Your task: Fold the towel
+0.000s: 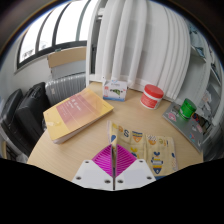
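A cream towel with small colourful prints [143, 145] lies on the round wooden table [80, 150], just ahead of the fingers and to their right. My gripper [114, 160] is low over the table's near side. Its magenta pads [100, 160] meet in the middle, and a thin raised edge of the towel [113, 138] stands up from between their tips. The fingers are shut on that edge. The rest of the towel spreads flat beyond and to the right of them.
A flat yellowish board with a pink cloth [78, 112] lies beyond on the left. A small blue-and-white box [116, 90], a red container [151, 95], a green cup [187, 108] and a tray [188, 126] stand further back and right. A dark chair [25, 108] is at the left.
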`<state>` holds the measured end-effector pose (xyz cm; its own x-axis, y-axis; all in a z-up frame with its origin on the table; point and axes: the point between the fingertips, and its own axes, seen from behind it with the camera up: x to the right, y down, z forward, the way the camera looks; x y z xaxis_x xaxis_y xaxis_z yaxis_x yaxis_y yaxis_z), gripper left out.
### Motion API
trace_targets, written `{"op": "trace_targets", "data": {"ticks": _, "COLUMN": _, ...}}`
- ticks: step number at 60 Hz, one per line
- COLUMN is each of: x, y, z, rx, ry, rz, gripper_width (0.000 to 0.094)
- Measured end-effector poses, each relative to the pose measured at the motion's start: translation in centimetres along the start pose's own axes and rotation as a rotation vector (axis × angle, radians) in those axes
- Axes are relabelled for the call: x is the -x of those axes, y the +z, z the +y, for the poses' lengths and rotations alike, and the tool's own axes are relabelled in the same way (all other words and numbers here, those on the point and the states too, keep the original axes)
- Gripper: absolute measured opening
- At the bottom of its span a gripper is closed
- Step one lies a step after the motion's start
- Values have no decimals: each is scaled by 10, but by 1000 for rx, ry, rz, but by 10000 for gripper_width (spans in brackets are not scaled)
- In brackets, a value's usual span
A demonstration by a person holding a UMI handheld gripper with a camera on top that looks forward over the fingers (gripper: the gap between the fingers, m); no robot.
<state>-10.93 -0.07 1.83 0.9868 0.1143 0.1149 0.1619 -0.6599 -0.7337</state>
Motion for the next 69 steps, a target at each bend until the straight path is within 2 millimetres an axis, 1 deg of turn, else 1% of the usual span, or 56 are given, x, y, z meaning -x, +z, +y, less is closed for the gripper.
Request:
{"op": "trace_targets", "data": {"ticks": 1, "x": -10, "y": -5, "z": -11, "rx": -11, "ry": 17, "rz": 2, "gripper_width": 9}}
{"op": "trace_targets", "data": {"ticks": 2, "x": -15, "y": -10, "z": -17, "rx": -19, "ry": 37, "rz": 1, "gripper_width": 10}}
{"op": "trace_targets", "data": {"ticks": 5, "x": -34, "y": -23, "z": -31, "rx": -46, "ry": 104, "rz": 9, "gripper_width": 9}}
{"op": "trace_targets", "data": {"ticks": 9, "x": -67, "y": -36, "z": -38, "rx": -65, "ry": 188, "rz": 38, "gripper_width": 9}}
{"op": "trace_targets", "data": {"ticks": 12, "x": -92, "y": -40, "z": -37, "rx": -66, "ry": 237, "rz": 58, "gripper_width": 9}}
{"op": "trace_targets", "data": {"ticks": 15, "x": -116, "y": -41, "z": -29, "rx": -60, "ry": 260, "rz": 87, "gripper_width": 11}}
{"op": "trace_targets", "data": {"ticks": 17, "x": -133, "y": -37, "z": -18, "rx": -43, "ry": 263, "rz": 109, "gripper_width": 13}}
{"op": "trace_targets", "data": {"ticks": 21, "x": -160, "y": -25, "z": 14, "rx": 26, "ry": 259, "rz": 137, "gripper_width": 13}}
{"op": "trace_targets", "data": {"ticks": 24, "x": -174, "y": -13, "z": 39, "rx": 80, "ry": 255, "rz": 154, "gripper_width": 14}}
{"op": "trace_targets", "data": {"ticks": 27, "x": -183, "y": -1, "z": 66, "rx": 146, "ry": 253, "rz": 157, "gripper_width": 17}}
{"op": "trace_targets", "data": {"ticks": 28, "x": -183, "y": 0, "z": 69, "rx": 158, "ry": 253, "rz": 151, "gripper_width": 30}}
{"op": "trace_targets", "data": {"ticks": 29, "x": -186, "y": 2, "z": 62, "rx": 131, "ry": 254, "rz": 141, "gripper_width": 33}}
{"op": "trace_targets", "data": {"ticks": 30, "x": -187, "y": 4, "z": 60, "rx": 102, "ry": 253, "rz": 133, "gripper_width": 35}}
{"op": "trace_targets", "data": {"ticks": 33, "x": -186, "y": 5, "z": 63, "rx": 120, "ry": 242, "rz": 106, "gripper_width": 51}}
{"op": "trace_targets", "data": {"ticks": 35, "x": -183, "y": 0, "z": 61, "rx": 134, "ry": 239, "rz": 80, "gripper_width": 127}}
{"op": "trace_targets", "data": {"ticks": 36, "x": -182, "y": -1, "z": 62, "rx": 142, "ry": 236, "rz": 62, "gripper_width": 194}}
{"op": "trace_targets", "data": {"ticks": 37, "x": -182, "y": -3, "z": 63, "rx": 147, "ry": 233, "rz": 52, "gripper_width": 288}}
{"op": "trace_targets", "data": {"ticks": 38, "x": -182, "y": -6, "z": 64, "rx": 154, "ry": 227, "rz": 41, "gripper_width": 406}}
{"op": "trace_targets", "data": {"ticks": 41, "x": -186, "y": -17, "z": 60, "rx": 142, "ry": 200, "rz": 12, "gripper_width": 826}}
{"op": "trace_targets", "data": {"ticks": 42, "x": -188, "y": -21, "z": 58, "rx": 130, "ry": 192, "rz": 8, "gripper_width": 846}}
{"op": "trace_targets", "data": {"ticks": 43, "x": -191, "y": -26, "z": 57, "rx": 125, "ry": 185, "rz": 4, "gripper_width": 815}}
{"op": "trace_targets", "data": {"ticks": 44, "x": -193, "y": -31, "z": 56, "rx": 116, "ry": 180, "rz": 4, "gripper_width": 804}}
{"op": "trace_targets", "data": {"ticks": 49, "x": -203, "y": -58, "z": 56, "rx": 90, "ry": 167, "rz": -6, "gripper_width": 850}}
{"op": "trace_targets", "data": {"ticks": 57, "x": -213, "y": -109, "z": 57, "rx": 46, "ry": 271, "rz": -67, "gripper_width": 833}}
{"op": "trace_targets", "data": {"ticks": 62, "x": -223, "y": -138, "z": 65, "rx": 31, "ry": 351, "rz": -92, "gripper_width": 836}}
{"op": "trace_targets", "data": {"ticks": 69, "x": -249, "y": -170, "z": 85, "rx": 32, "ry": 406, "rz": -80, "gripper_width": 835}}
